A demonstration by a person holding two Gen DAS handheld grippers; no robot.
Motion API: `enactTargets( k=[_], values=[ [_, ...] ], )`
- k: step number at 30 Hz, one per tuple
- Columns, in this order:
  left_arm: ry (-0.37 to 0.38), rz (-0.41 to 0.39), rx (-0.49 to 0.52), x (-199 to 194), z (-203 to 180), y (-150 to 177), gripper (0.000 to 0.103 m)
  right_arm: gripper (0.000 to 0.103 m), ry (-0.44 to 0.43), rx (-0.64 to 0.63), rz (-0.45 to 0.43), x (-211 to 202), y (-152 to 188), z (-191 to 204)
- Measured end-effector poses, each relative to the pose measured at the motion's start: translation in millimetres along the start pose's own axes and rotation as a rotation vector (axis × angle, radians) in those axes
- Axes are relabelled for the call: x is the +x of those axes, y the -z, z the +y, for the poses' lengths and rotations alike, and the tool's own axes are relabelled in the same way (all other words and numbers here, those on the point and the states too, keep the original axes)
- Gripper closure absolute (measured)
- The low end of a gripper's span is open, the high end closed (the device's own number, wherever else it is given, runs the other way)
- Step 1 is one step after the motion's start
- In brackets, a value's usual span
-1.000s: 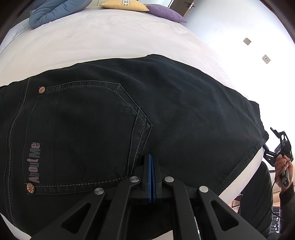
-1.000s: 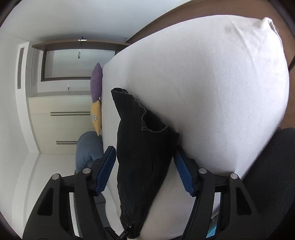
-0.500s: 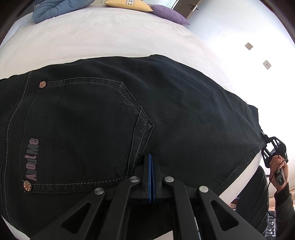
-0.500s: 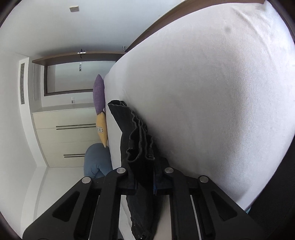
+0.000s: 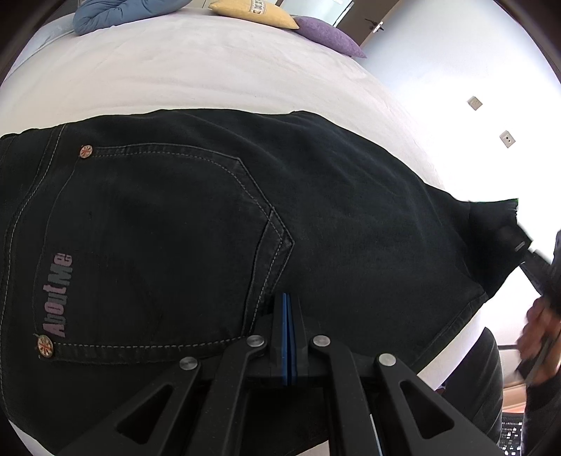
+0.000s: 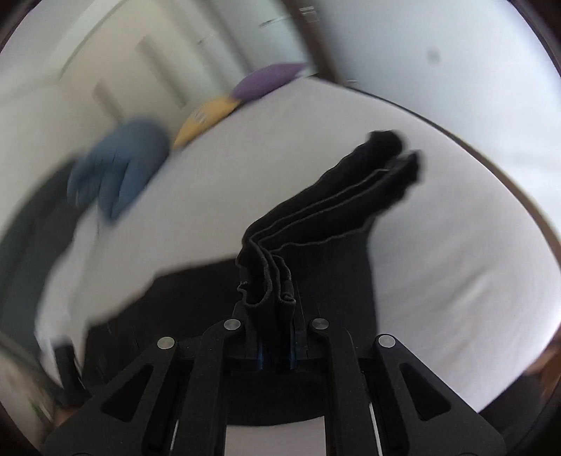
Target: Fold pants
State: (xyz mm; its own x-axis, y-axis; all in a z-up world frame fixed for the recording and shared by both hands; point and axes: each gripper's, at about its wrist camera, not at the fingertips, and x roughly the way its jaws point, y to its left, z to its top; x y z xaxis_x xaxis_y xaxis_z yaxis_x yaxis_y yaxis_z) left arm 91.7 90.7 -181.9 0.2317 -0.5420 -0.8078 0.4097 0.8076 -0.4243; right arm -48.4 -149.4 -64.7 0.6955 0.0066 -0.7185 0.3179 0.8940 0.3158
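A: We note a white bed (image 5: 217,80); black pants (image 5: 350,217) lie flat on it, back pocket (image 5: 157,245) up.

B: Our left gripper (image 5: 286,308) presses blue pads together at the seat, apparently pinching cloth. Our right gripper (image 6: 277,308) clamps the bunched hems (image 6: 270,280), lifted off the sheet.

Pants (image 5: 196,224) black, pale contrast stitching, copper rivets, pinkish-grey "AboutMe" print on the pocket. Bed (image 5: 210,70) sheet plain white. Beyond the pants at the bed's far end: blue blanket (image 5: 119,14), yellow cushion (image 5: 256,12), purple cushion (image 5: 329,35). Fingers (image 5: 284,315) blue-padded, black frames.
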Motion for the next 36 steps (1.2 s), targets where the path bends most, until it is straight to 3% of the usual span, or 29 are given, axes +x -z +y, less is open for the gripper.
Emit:
enactTargets(
  k=[2,4,6,8,13,18,22,26,27,28,29,30,32,36],
  values=[
    [0.000,-0.003,-0.017,-2.4,2.3,-0.2,0.098,0.095,0.060,-0.290,0.165,53.4,30.3,64.8],
    [0.001,-0.010,-0.031,-7.5,-0.3,-1.9,0.095,0.095,0.135,-0.398,0.236,85.6,57.6,88.5],
    [0.028,-0.040,-0.035,-14.1,-10.0,-4.6,0.050,0.095,0.175,-0.422,0.205,87.0,66.1,94.8],
    [0.058,-0.066,-0.026,-16.1,-24.0,-9.7,0.024,0.095,0.183,-0.450,0.191,85.0,69.0,96.1],
    [0.214,-0.051,-0.035,1.0,-69.5,-35.8,0.019,0.095,0.201,-0.501,0.136,76.2,79.6,101.1],
    [0.359,0.051,-0.100,35.8,-94.1,-61.6,0.011,0.095,0.210,-0.500,0.047,54.3,78.3,97.8],
    [0.359,0.119,-0.126,58.9,-104.2,-74.7,0.008,0.095,0.224,-0.548,0.010,40.1,86.2,104.8],
    [0.380,0.160,-0.141,73.7,-106.1,-82.3,0.010,0.094,0.245,-0.601,-0.020,26.8,92.3,112.7],
    [0.385,0.162,-0.143,75.8,-105.0,-83.7,0.018,0.094,0.247,-0.615,-0.026,17.9,84.2,107.3],
    [0.388,0.164,-0.140,77.6,-104.5,-85.8,0.029,0.094,0.256,-0.642,-0.036,14.5,86.7,111.6],
    [0.391,0.176,-0.132,78.4,-103.9,-86.7,0.061,0.094,0.263,-0.671,-0.044,12.1,89.8,116.6],
    [0.387,0.199,-0.120,79.6,-102.7,-87.6,0.085,0.094,0.268,-0.703,-0.055,8.8,93.3,121.8],
    [0.382,0.215,-0.087,76.1,-99.4,-88.8,0.092,0.094,0.279,-0.756,-0.076,2.6,100.3,131.6],
    [0.330,0.229,0.006,61.4,-94.8,-94.9,0.095,0.094,0.270,-0.825,-0.075,-3.6,114.1,148.9]
  ],
)
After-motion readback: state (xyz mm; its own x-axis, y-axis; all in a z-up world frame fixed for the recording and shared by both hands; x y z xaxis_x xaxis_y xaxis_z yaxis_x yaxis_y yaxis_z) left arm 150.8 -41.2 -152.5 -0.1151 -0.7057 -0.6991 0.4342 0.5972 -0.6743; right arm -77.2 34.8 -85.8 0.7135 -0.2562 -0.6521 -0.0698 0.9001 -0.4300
